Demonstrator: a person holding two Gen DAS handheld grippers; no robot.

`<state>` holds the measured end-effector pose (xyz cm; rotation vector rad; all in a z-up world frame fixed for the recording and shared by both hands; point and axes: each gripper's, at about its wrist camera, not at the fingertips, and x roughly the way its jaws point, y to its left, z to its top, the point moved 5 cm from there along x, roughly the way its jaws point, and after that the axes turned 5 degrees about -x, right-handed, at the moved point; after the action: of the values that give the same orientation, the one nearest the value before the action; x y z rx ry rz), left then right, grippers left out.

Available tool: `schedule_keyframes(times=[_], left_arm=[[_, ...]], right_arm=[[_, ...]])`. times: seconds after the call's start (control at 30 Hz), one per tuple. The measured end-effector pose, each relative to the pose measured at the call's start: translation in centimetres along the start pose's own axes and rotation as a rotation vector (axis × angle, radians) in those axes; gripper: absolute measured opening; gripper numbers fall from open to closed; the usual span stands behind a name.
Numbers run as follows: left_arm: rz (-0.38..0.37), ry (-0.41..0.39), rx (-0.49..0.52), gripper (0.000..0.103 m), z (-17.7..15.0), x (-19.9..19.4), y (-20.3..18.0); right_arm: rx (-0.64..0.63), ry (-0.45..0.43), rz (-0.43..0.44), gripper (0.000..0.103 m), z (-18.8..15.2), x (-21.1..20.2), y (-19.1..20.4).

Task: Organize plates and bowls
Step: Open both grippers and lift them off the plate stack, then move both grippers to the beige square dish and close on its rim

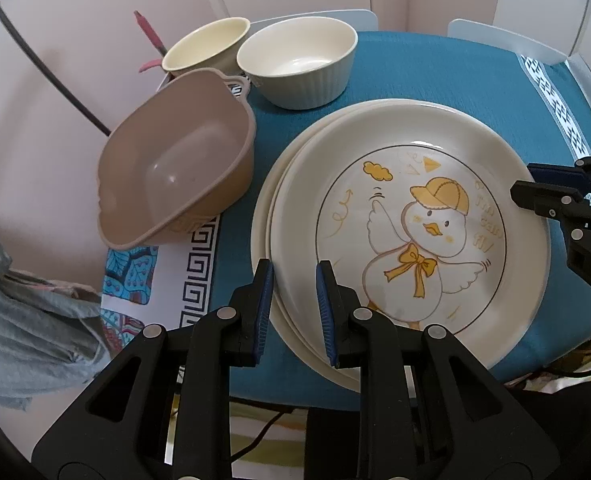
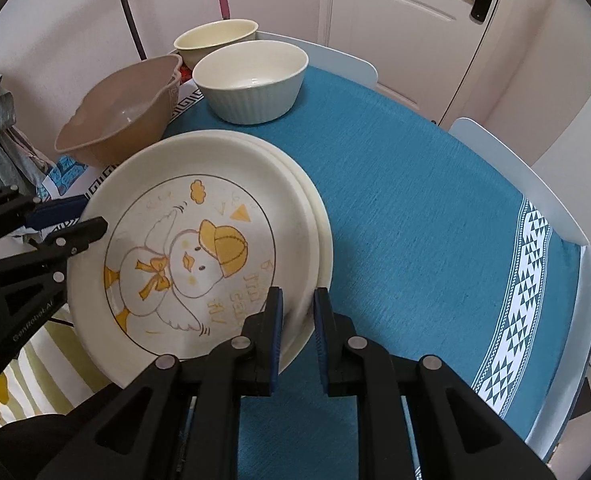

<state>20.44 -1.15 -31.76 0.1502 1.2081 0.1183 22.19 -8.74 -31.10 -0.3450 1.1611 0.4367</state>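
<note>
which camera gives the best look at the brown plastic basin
The left wrist view. There the brown basin lies near and nearly whole, its inside, rim and handle open to the camera. In the right wrist view the basin is smaller, seen side-on, with the duck plate hiding its lower edge.
</note>
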Motion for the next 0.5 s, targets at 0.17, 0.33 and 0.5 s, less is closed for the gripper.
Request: schedule_keyframes(times=[0.17,0.33,0.5], left_arm=[[-0.021,0.008,-0.023,0.019,0.2,-0.2,0.3],[-0.049,-0.033,-0.062,0.020,1.3,-2.4,1.1],[-0.051,-0.100,-0.152,0.044,3.0,-5.8,3.4]], right_arm=[[0.012,-0.008,0.008,0.014,0.0,-0.3,-0.1],[0.060,-0.059,0.035,0.014,0.5,-2.2,-1.1],[0.105,-0.137,0.116,0.015,1.9,-4.8,-1.9]])
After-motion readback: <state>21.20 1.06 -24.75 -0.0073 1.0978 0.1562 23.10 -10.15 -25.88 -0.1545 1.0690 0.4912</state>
